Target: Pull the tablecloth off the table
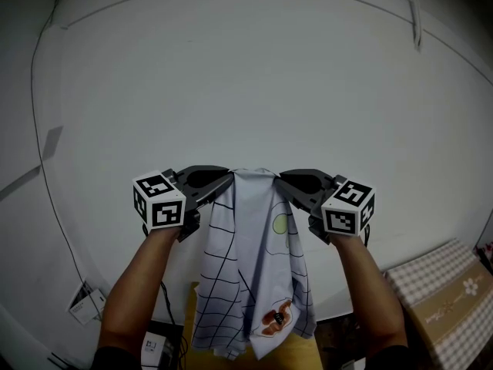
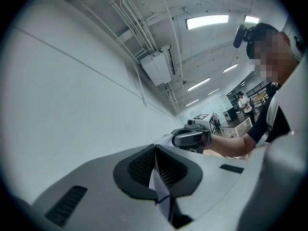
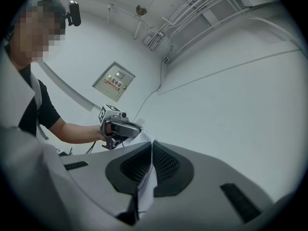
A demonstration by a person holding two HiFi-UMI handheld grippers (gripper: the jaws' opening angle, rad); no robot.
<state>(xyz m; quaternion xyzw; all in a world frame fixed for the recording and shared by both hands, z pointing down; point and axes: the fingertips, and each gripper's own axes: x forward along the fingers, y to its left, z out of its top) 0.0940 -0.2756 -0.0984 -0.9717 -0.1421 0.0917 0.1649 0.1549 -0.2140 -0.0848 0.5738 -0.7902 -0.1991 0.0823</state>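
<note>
Head view: where's the cloth (image 1: 250, 268)?
— Hanging in front of the wall (image 1: 246, 75). The left tool (image 1: 227, 180) and right tool (image 1: 282, 180) are both clamped on its top edge.

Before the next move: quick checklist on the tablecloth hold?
1. Left gripper shut on the tablecloth: ok, fabric is pinched between its pads.
2. Right gripper shut on the tablecloth: ok, same pinch on the other side of the top edge.
3. Grippers level and close together: ok.
4. Cloth hanging free below the grippers: ok, it drapes straight down in folds.
5. Lower hem clear of the wooden surface: cannot tell, the hem overlaps it in the head view.
6. Cloth spread flat: not ok, it is bunched.
</note>
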